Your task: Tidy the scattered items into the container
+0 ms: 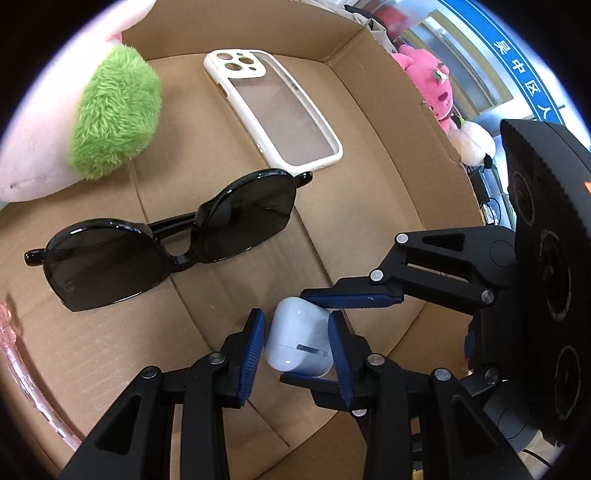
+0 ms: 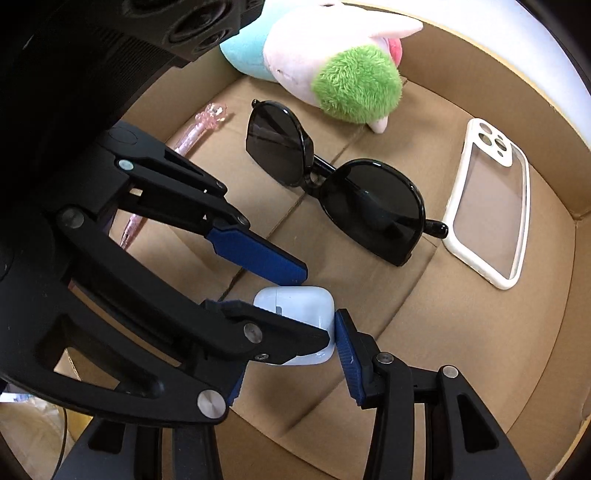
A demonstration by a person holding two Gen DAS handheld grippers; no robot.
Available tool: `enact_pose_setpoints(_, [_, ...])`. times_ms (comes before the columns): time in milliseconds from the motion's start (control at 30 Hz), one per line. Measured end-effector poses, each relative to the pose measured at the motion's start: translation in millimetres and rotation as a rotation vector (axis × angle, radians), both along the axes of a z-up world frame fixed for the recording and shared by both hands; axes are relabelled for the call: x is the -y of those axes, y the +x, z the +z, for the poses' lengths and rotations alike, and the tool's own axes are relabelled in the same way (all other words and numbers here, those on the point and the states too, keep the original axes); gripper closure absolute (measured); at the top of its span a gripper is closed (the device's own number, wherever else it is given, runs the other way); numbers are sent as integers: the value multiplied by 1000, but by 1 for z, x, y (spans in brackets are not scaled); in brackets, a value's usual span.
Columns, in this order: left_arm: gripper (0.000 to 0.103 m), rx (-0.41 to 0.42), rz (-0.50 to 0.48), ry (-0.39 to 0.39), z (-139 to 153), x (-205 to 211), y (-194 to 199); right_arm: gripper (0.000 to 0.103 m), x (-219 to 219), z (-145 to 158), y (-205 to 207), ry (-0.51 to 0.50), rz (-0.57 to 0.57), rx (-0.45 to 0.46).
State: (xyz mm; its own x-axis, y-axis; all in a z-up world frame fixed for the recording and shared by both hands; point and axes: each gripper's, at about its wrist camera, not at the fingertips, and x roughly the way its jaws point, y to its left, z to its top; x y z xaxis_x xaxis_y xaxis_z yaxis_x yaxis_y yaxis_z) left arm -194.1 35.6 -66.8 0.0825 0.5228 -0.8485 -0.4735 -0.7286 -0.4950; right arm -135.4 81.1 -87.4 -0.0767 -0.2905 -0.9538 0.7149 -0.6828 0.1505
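- Closest to the left wrist lens: left claw (image 1: 296, 314), blue pads clamped on the two sides of the white earbud case (image 1: 295, 343).
- Reaching in from the right in that view: right claw (image 2: 299, 325), likewise clamped on the earbud case, one finger across its far end and the other under its near end.
- From the right wrist view: only one pad of the right claw plainly seen against the case's edge, the other hidden behind a black finger of the left claw.
- Earbud case low inside the cardboard box (image 1: 240, 29), over a seam in the floor flaps; resting on the floor or just above it, impossible to tell.
- Just beyond the case, flat on the box floor: black sunglasses (image 1: 110, 266), arms folded, lenses dark.
- Past one end of the sunglasses, close to its hinge tip: white-rimmed phone case (image 1: 284, 110) with a clear back, camera cut-outs at the far end.
- Against the back of the box: plush toy (image 1: 110, 110), pale pink with a shaggy green patch.
- Along the box's side, partly behind the left claw's links: pink pen (image 2: 199, 133).
- Outside the box, beyond its wall: bright pink plush (image 1: 428, 81).
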Motion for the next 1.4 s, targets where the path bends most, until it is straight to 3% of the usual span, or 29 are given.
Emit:
enact_pose_setpoints(167, [70,11,13,16,1,5,3,52,0,0,6,13,0,-7])
enact_pose_setpoints(300, [68,-43,47,-3,12,12,8,28,-7,9,13,5,-31,-54])
enact_pose_setpoints(467, [66,-145,115,9,49,33,21,12,-30,40,30,-28,-83,-144])
enact_pose_setpoints(600, [64,-376,220,-62,90,58,49,7,-57,69,57,-68,-135,-248])
enact_pose_setpoints(633, [61,-456,256,-84,103,62,60,6,-65,81,65,-69,-165,-313])
enact_pose_setpoints(667, [57,-521,284,-91,115,65,67,2,-69,87,72,-72,-181,-350])
enact_pose_setpoints(733, [31,-634,353,-80,137,69,94,1,-74,102,87,-106,-232,-412])
enact_pose_setpoints(767, [24,-680,390,-76,144,69,105,1,-77,106,89,-126,-257,-424])
enact_pose_setpoints(900, [22,-842,560,-166,159,55,143,0,-81,112,112,-137,-383,-510])
enact_pose_setpoints(1133, [22,-825,674,-202,146,52,184,0,-97,121,143,-152,-467,-560])
enact_pose_setpoints(1400, [22,-834,688,-200,148,42,214,0,-104,124,167,-159,-470,-583])
